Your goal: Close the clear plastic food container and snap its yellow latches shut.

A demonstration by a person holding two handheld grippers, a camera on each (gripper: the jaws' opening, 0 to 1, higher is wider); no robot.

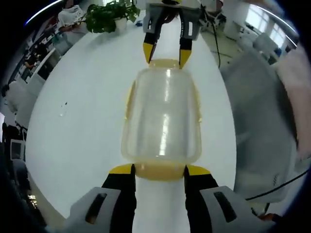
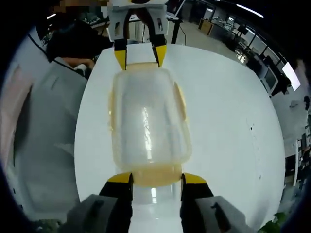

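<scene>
**Open-plan office serves as test floor**

A round white table (image 1: 73, 141) stands in a large shared workroom. Rows of desks with monitors (image 2: 265, 73) stretch into the background beneath long ceiling light strips (image 2: 250, 10), and seated people (image 1: 14, 92) work at stations along the room's edge. A leafy potted plant (image 1: 109, 17) sits at the table's far side, while black cables (image 1: 216, 46) trail across the pale floor.
</scene>
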